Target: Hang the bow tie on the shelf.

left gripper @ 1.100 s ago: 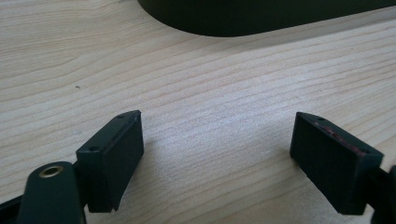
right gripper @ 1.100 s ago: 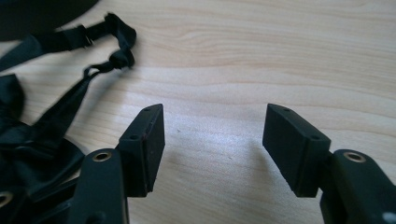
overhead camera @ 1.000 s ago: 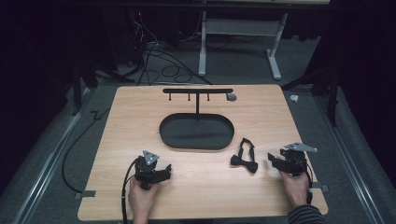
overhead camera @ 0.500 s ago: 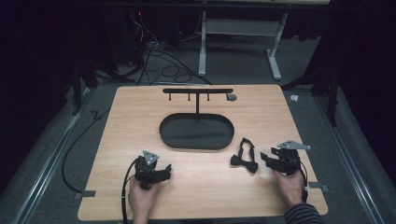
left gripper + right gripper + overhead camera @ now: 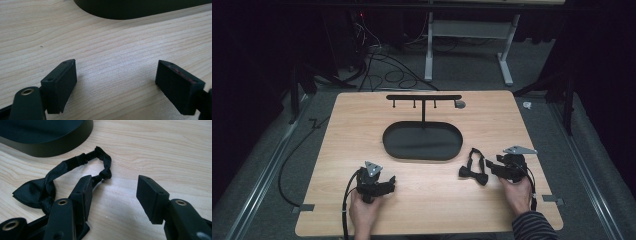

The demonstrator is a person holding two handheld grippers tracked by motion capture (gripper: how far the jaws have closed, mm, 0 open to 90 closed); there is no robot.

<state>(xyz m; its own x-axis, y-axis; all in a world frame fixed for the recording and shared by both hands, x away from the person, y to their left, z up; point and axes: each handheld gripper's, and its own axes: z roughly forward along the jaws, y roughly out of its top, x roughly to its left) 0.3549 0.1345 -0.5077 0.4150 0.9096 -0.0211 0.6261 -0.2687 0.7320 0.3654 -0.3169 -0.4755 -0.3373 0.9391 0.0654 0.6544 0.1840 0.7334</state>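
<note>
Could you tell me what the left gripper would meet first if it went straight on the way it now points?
Probably the rim of the black oval tray: bare table lies between the open left gripper and it, though depth is uncertain.

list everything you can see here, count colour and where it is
bow tie: 1, black, flat on the table just left of the right tongs
stand: 1, black, oval tray base with a hook bar on a post, table centre
table: 1, light wood
cables: several, black, on the floor behind the table
left tongs: 1, black, jaws open, near front left edge
right tongs: 1, black, jaws open, beside the bow tie
hands: 2, at the front edge, each holding tongs
</note>
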